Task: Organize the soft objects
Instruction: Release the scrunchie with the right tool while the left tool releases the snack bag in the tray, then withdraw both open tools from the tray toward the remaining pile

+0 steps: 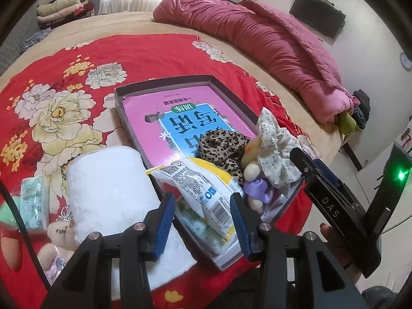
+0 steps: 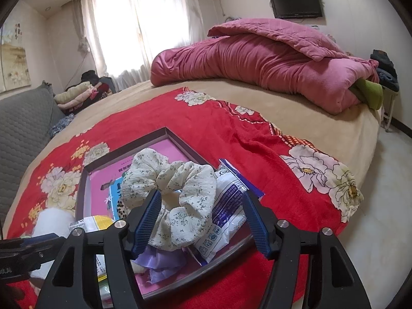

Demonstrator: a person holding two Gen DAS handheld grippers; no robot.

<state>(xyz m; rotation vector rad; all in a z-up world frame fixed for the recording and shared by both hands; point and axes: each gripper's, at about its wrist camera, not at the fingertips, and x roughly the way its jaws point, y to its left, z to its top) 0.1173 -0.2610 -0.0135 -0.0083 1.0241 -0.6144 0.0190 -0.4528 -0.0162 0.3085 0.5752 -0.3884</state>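
Here the left hand-held gripper point(image 1: 203, 206) is hanging open over a crinkly yellow packet point(image 1: 203, 188) in the box point(image 1: 164, 82), while the right hand-held gripper point(image 2: 203, 219) is standing wide around a light, floppy scrunchie point(image 2: 177, 195), probably best pinched across its bunched fabric.

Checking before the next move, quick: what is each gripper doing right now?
Left gripper: open over the yellow-and-white plastic packet, not gripping.
Right gripper: open around the cream floral fabric scrunchie, not clamped.

Both wrist views angled down, close over shared box point(image 1: 164, 82) point(image 2: 180, 139)
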